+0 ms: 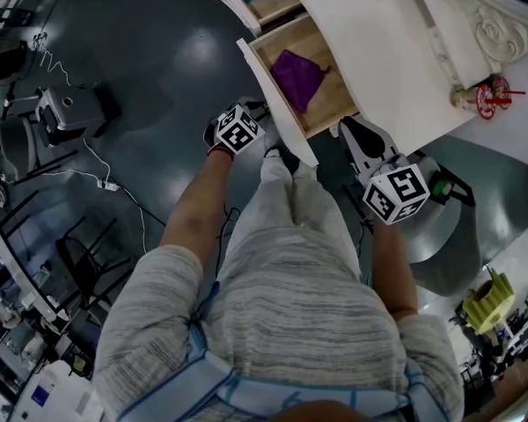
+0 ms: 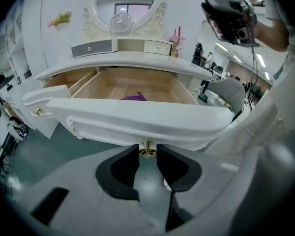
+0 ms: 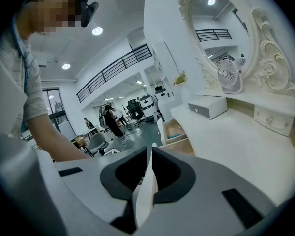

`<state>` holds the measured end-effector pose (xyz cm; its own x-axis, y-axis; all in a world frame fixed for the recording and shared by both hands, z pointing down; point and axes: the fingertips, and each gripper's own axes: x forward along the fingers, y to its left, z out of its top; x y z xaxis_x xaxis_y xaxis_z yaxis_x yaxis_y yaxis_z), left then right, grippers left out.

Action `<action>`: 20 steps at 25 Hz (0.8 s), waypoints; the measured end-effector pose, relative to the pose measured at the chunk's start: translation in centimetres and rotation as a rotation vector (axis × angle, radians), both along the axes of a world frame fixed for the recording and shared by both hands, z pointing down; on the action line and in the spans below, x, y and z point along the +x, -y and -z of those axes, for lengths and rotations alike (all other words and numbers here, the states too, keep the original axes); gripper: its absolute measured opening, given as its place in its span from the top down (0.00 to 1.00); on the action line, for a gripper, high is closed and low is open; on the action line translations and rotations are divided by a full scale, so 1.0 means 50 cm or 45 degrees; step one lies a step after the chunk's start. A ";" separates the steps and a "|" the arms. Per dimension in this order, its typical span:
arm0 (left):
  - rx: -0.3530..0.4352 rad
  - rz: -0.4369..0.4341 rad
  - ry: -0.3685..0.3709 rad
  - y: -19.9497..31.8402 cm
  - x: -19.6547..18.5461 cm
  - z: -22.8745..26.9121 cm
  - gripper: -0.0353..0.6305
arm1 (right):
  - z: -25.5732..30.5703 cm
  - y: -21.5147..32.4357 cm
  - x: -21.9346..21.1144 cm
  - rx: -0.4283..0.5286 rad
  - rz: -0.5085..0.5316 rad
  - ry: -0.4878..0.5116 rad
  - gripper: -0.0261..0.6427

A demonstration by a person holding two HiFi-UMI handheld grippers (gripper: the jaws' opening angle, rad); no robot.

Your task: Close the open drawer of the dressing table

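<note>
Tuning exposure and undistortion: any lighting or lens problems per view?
Head view: dim overall, ceiling-light glare patches on the floor. Left gripper view: fisheye bows the drawer front, corners vignetted black. Right gripper view: bright, same fisheye and dark corners.

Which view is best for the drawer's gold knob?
Left gripper view: the knob sits centred between the left gripper's jaw tips. Head view shows the drawer front from above, knob hidden. Right gripper view shows only that front's edge between the right gripper's jaws.

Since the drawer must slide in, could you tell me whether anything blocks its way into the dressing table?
Nothing visible does. The purple cloth lies low inside the drawer, and the left gripper has its jaws either side of the gold knob.
</note>
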<state>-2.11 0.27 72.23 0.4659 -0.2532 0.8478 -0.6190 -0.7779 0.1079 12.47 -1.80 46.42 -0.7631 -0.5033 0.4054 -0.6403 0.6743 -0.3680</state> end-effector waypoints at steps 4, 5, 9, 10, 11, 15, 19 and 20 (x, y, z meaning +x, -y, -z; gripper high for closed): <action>-0.001 -0.003 -0.017 0.013 0.014 0.002 0.76 | -0.001 0.007 0.005 -0.002 -0.012 0.000 0.94; -0.001 -0.005 -0.019 0.017 0.019 0.003 0.77 | 0.000 0.010 0.007 -0.002 -0.016 0.001 0.94; -0.001 -0.009 -0.026 0.034 0.039 0.005 0.77 | 0.000 0.020 0.015 -0.002 -0.030 0.001 0.94; -0.001 -0.013 -0.026 0.039 0.044 0.004 0.77 | -0.001 0.021 0.017 -0.002 -0.033 0.001 0.94; -0.002 -0.018 -0.027 0.043 0.048 0.004 0.77 | -0.001 0.023 0.018 -0.002 -0.036 0.000 0.94; -0.006 -0.027 -0.032 0.058 0.064 0.003 0.77 | -0.003 0.027 0.026 -0.005 -0.049 -0.003 0.94; -0.004 -0.032 -0.038 0.074 0.084 0.006 0.77 | -0.003 0.030 0.036 -0.007 -0.066 -0.002 0.94; -0.005 -0.032 -0.040 0.079 0.089 0.006 0.77 | -0.003 0.030 0.038 -0.009 -0.070 -0.002 0.94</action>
<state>2.33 -3.67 71.90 0.4986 -0.2378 0.8336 -0.5957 -0.7926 0.1301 14.38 -3.31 46.59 -0.7337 -0.5417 0.4101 -0.6768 0.6356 -0.3714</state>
